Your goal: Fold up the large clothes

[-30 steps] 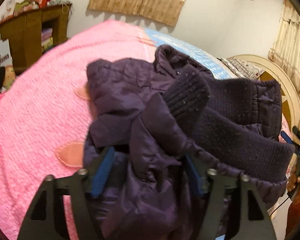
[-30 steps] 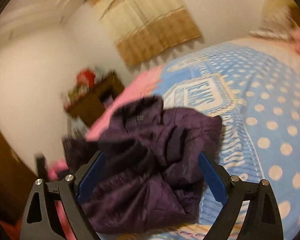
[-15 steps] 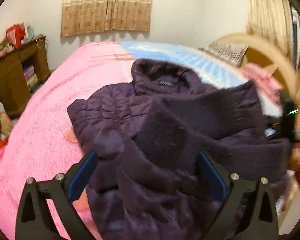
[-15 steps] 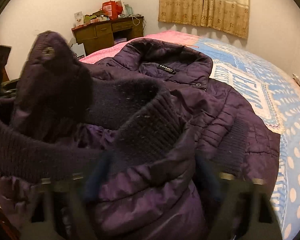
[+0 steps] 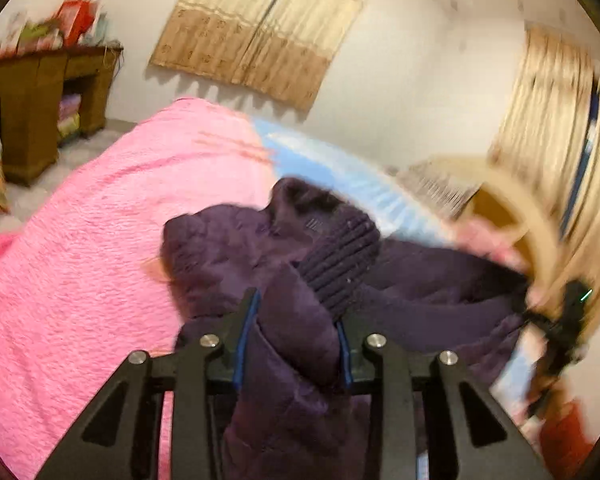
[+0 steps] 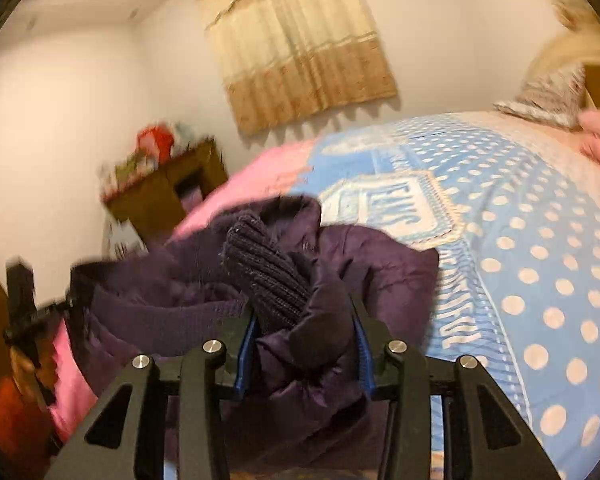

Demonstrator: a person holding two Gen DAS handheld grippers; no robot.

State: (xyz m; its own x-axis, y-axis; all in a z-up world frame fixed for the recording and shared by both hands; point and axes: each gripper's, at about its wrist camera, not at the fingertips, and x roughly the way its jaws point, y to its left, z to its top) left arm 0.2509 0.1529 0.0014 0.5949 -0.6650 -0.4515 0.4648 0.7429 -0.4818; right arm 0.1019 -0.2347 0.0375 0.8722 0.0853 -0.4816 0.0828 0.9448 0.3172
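My left gripper (image 5: 296, 324) is closing, and I see its blue pads (image 5: 242, 344) pressed against a bunched fold of the purple jacket (image 5: 228, 252), just below a ribbed knit cuff (image 5: 342, 264) that sticks up past the fingertips. My right gripper (image 6: 305, 334) is closing too, its pads (image 6: 247, 350) squeezing another wad of the same jacket, with a second knit cuff (image 6: 262, 276) standing up between the fingers. From both grips the jacket spreads forward in a crumpled heap on the bed, collar at the far side, lying across the seam where the pink blanket (image 5: 100, 248) meets the blue dotted sheet (image 6: 540, 264). In the left view I can make out my right gripper at the far right edge, blurred, at the jacket's hem. In the right view the left gripper (image 6: 22, 308) shows at the far left, also blurred. Beyond the bed, a brown cabinet (image 5: 40, 108) stands by the wall; its open shelf holds folded cloth (image 5: 70, 114), and its top carries red and other items (image 5: 76, 20) too blurred for me to name. Beige curtains (image 5: 260, 28) hang on the wall behind, and a pillow (image 6: 548, 96) lies at the curved headboard (image 5: 516, 216).
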